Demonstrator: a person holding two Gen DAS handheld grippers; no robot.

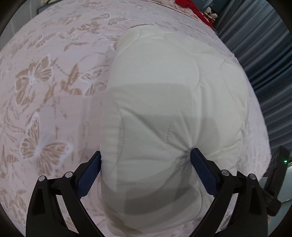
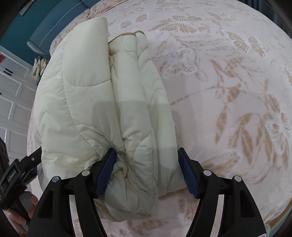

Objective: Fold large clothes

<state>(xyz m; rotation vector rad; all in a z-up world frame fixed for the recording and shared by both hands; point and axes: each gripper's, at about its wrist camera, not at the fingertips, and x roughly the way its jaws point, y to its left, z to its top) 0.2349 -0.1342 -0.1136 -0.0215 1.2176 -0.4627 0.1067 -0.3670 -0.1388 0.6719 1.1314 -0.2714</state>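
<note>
Straddling the near end of the folded cream quilted jacket (image 1: 164,102), the left gripper (image 1: 146,155) stands wide, its blue pads (image 1: 89,173) beside the fabric and apparently not pressing it. The right gripper (image 2: 147,164) stands partly open over the bunched near edge, one pad against a crease, the other just clear, so no firm grip is evident. Beyond, the jacket lies folded lengthwise on the pink butterfly-patterned bedspread (image 2: 228,82), with blue curtains (image 1: 259,54) and something red (image 1: 184,4) at the far edge.
</note>
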